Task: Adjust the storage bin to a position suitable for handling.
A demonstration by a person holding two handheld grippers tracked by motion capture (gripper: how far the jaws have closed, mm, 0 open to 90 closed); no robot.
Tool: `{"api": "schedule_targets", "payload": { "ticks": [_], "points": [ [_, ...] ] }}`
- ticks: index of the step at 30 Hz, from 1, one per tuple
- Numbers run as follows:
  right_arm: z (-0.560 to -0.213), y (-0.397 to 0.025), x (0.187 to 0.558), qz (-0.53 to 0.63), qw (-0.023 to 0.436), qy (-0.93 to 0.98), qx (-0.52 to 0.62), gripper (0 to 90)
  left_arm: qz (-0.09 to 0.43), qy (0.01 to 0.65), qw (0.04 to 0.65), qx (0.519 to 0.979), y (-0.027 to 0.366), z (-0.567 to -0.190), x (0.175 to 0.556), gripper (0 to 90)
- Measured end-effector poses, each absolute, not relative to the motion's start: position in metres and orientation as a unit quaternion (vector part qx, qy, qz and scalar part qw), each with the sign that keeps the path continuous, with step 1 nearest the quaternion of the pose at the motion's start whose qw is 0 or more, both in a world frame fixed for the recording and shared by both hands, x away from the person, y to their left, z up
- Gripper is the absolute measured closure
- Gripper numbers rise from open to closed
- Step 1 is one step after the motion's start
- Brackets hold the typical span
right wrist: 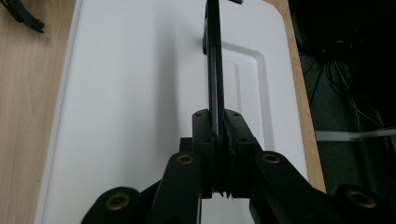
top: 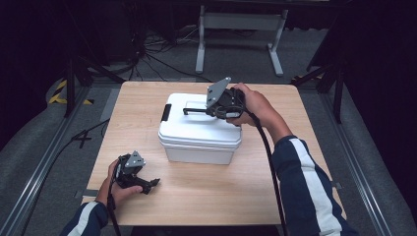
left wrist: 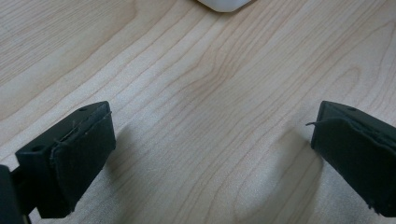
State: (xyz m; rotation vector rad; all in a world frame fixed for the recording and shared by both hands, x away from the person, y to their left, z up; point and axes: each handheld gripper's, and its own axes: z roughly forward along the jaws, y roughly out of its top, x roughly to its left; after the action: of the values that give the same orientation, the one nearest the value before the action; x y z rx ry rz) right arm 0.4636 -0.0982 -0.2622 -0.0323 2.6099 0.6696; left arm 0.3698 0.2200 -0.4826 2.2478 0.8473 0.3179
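Here the white box sits near the middle of the counter, a pale wood-grain top with rounded corners. A black latch shows on the box's left end, and a thin black handle stands raised above its lid. The right gripper reaches over the lid from the right side; in the right gripper view its jaws are pressed together on the handle, which runs away from them edge-on over the white lid. The left gripper rests low at the counter's near left corner, well apart from the box. In the left gripper view its jaws are spread wide over bare wood, with one corner of the box at the top edge. Around the counter lies grey carpeted floor, crossed by black cables, with dark stands at both sides and a white metal frame behind. The room beyond is dark.
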Motion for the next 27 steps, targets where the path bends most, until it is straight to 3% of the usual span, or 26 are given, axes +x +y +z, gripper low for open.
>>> {"api": "schedule_targets", "payload": {
  "ticks": [27],
  "points": [
    [-0.249,-0.141,0.450,0.264,0.241,0.934,0.005,84.9,0.121,0.327,0.350,0.870,0.220,-0.482,0.370,0.2]
  ]
}}
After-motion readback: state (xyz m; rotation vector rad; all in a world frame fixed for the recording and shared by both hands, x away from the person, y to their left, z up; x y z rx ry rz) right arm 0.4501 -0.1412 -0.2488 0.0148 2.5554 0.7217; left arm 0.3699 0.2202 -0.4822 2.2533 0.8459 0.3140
